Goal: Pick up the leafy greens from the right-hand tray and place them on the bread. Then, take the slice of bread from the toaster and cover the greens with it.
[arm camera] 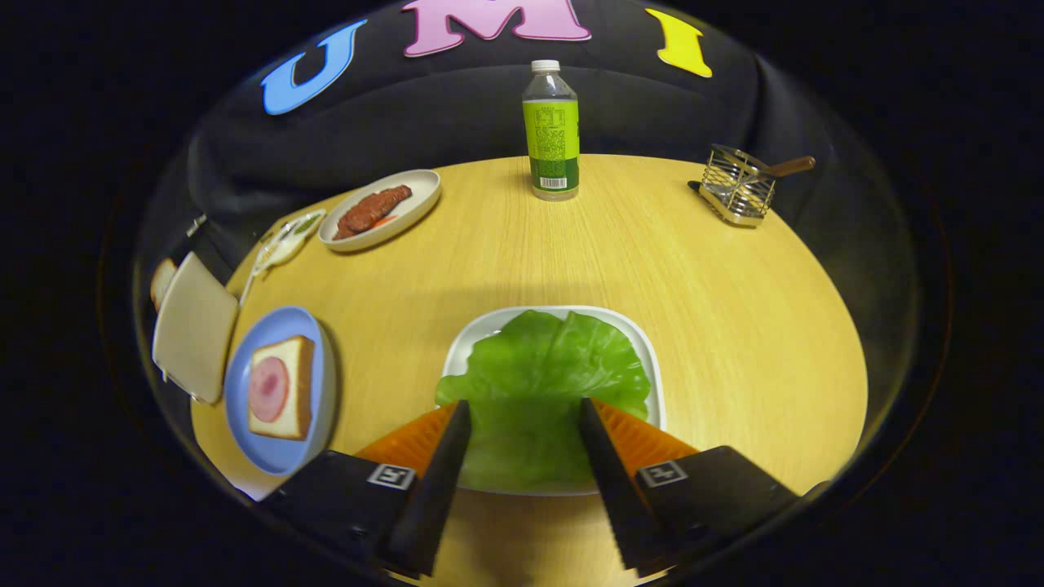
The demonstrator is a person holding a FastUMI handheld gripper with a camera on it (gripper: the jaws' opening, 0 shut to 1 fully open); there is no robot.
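Leafy greens [542, 367] lie flat in the white tray [652, 359], between the fingers. Gripper [522, 412] is spread wide, astride the leaf, gripping nothing, apparently positioned for the pickup. Bread [281, 387] waits on the blue plate [245, 444], left.

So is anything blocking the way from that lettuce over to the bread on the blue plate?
Nothing visible. The gripper is open over the lettuce on its white tray; only bare table lies between it and the bread on the blue plate.
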